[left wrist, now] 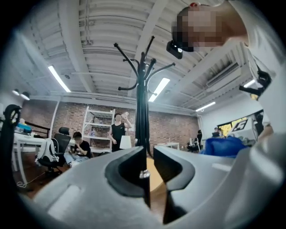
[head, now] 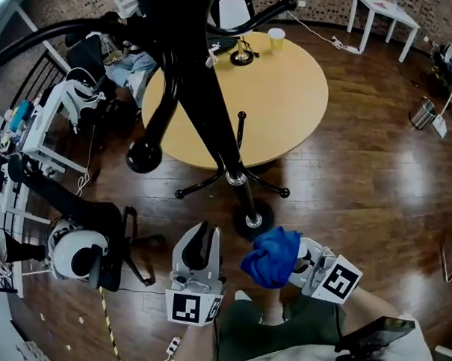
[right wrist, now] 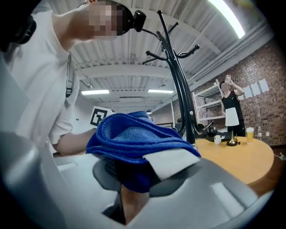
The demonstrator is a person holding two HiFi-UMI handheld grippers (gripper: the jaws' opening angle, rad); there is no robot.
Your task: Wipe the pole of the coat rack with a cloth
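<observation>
The black coat rack pole [head: 205, 87] rises from its round base [head: 252, 221] on the wooden floor, just in front of me. My right gripper [head: 288, 264] is shut on a bunched blue cloth [head: 271, 256], low down and a little right of the base, apart from the pole. In the right gripper view the cloth [right wrist: 134, 138] covers the jaws, with the pole [right wrist: 181, 103] beyond it. My left gripper [head: 205, 235] is shut and holds nothing, left of the base. In the left gripper view the pole [left wrist: 142, 112] stands straight ahead of the gripper [left wrist: 150, 156].
A round yellow table [head: 290, 106] stands right behind the rack, with a cup [head: 276, 37] and a small lamp [head: 241, 54] on it. An office chair with a white headset [head: 78, 251] is at the left. A metal bin [head: 423, 113] is at the right. People [left wrist: 118, 132] are at the back.
</observation>
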